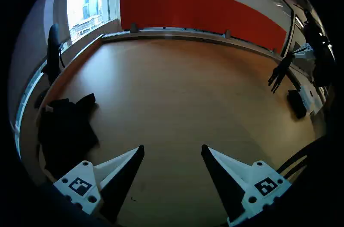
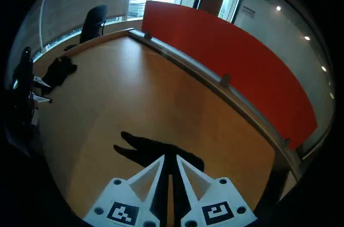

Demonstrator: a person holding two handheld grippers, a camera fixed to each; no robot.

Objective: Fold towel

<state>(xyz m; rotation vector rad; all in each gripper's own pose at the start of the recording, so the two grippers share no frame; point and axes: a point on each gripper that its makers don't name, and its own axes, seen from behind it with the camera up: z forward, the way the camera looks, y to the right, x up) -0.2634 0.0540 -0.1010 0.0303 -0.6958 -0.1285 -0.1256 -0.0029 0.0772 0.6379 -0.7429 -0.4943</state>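
Observation:
A dark, crumpled towel (image 1: 64, 132) lies in a heap near the left edge of the wooden table (image 1: 180, 93). My left gripper (image 1: 172, 147) hovers over bare wood just right of the heap, open, with nothing between its fingers. In the right gripper view the same towel (image 2: 58, 71) is small and far off at the left, with the left gripper (image 2: 38, 89) beside it. My right gripper (image 2: 170, 157) is shut, its fingers almost touching and holding nothing, above its own dark shadow (image 2: 146, 147) on the table. It also appears far off in the left gripper view, as the right gripper (image 1: 278, 75).
A long red partition (image 1: 202, 12) with a metal rail runs along the table's far edge. A black office chair (image 2: 92, 23) stands by the window at the far corner. A small dark object (image 1: 296, 103) and white items sit at the table's right end.

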